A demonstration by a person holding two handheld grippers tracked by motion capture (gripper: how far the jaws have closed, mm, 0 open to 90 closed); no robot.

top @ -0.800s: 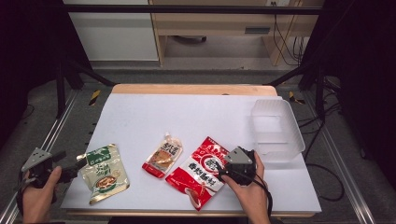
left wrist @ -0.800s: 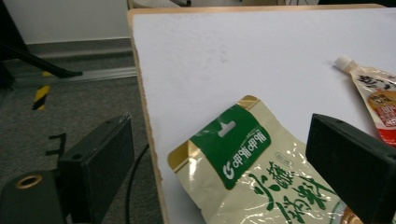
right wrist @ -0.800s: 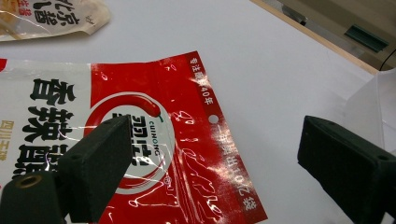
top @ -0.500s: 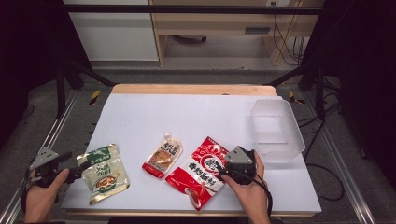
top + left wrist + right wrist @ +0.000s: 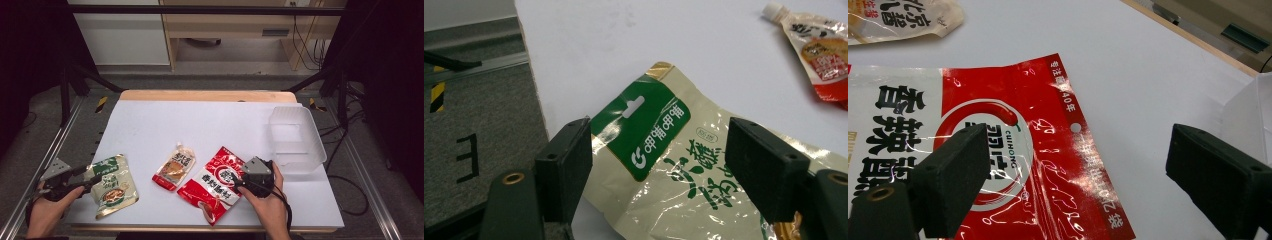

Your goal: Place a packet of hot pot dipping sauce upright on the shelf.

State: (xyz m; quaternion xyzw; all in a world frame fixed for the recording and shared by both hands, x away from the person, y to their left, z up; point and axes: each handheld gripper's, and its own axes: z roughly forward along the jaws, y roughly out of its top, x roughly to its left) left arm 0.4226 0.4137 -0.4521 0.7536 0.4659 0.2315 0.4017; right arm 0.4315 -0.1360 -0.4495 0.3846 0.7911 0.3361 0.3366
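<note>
We are reaching for two packets at once: the green pouch [image 5: 111,185] is lying at the worktop's [image 5: 210,125] front left corner, and the red pouch [image 5: 216,183] is lying flat near the front, right of centre. Neither is being lifted yet. In the left gripper view, our left gripper [image 5: 659,165] is holding its fingers [image 5: 564,167] wide, straddling the green pouch's [image 5: 674,165] header end, apparently without pinching it. In the right gripper view, our right gripper [image 5: 1075,172] is likewise keeping its fingers [image 5: 955,177] wide, one over the red pouch's [image 5: 998,150] printed face, the other out over bare worktop beyond its edge. So we are judging this as the very start: both grasps are lined up, none closed. Between the two, the small orange sachet [image 5: 175,167] is waiting untouched. The clear tray [image 5: 296,142] at the right edge is sitting empty, and we are guessing the packets belong there, so all the carrying is left.
</note>
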